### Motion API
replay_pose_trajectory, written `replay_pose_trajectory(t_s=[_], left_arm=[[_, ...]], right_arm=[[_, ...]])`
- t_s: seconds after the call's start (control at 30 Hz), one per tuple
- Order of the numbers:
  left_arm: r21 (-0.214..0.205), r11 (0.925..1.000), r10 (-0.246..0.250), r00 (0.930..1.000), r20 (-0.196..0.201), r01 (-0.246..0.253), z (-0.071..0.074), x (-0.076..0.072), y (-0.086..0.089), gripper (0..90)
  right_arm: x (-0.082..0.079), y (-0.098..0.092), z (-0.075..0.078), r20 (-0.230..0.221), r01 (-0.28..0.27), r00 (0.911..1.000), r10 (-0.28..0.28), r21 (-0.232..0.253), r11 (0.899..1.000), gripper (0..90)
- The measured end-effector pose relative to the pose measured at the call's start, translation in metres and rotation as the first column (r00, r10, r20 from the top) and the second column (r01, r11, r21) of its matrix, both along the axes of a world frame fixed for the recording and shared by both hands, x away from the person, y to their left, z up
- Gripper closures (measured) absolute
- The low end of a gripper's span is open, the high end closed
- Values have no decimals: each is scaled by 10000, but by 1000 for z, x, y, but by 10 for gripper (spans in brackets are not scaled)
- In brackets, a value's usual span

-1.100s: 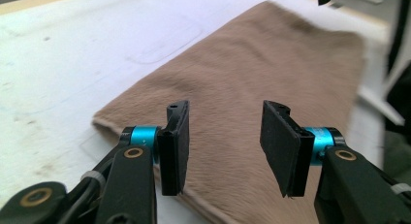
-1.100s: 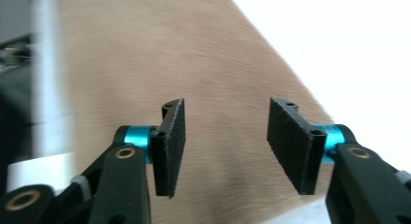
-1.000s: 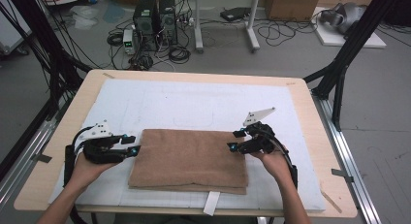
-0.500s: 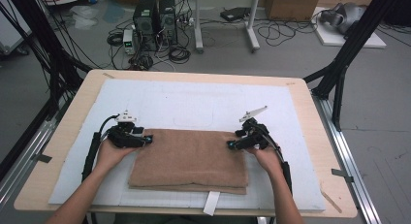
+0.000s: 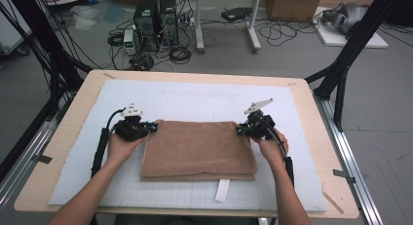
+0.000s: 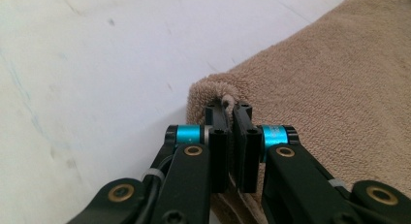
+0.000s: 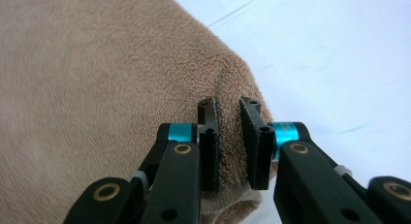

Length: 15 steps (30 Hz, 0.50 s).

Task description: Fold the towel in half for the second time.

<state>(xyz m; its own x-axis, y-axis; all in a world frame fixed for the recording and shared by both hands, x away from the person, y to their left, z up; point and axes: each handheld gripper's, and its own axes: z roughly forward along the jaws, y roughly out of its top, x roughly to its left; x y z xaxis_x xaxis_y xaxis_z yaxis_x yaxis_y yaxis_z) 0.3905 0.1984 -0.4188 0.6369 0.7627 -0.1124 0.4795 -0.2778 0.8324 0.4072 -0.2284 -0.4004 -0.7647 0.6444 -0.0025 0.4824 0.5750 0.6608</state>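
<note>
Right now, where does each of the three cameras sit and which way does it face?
High view: fixed above the person's side of the table, looking forward and down; both forearms enter from the bottom, with the left gripper and right gripper at the brown towel's far corners.
Left gripper view: rides on the left gripper, looking along its jaws pinched on a towel corner.
Right gripper view: rides on the right gripper, jaws closed around a towel corner.
Shared: all show the towel on the white mat.
</note>
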Motion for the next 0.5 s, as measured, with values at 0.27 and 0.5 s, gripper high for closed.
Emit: replay_pose_trajectory(t_s=[0.27, 0.5], left_arm=[[408, 9877, 1494, 9879, 403, -1511, 22, 55, -1, 835], [400, 9877, 1516, 9884, -70, -1512, 18, 49, 16, 567]], right_arm=[[44, 3, 15, 280, 802, 9963, -812, 381, 9961, 713], [34, 0, 15, 277, 839, 9960, -844, 192, 9963, 497]])
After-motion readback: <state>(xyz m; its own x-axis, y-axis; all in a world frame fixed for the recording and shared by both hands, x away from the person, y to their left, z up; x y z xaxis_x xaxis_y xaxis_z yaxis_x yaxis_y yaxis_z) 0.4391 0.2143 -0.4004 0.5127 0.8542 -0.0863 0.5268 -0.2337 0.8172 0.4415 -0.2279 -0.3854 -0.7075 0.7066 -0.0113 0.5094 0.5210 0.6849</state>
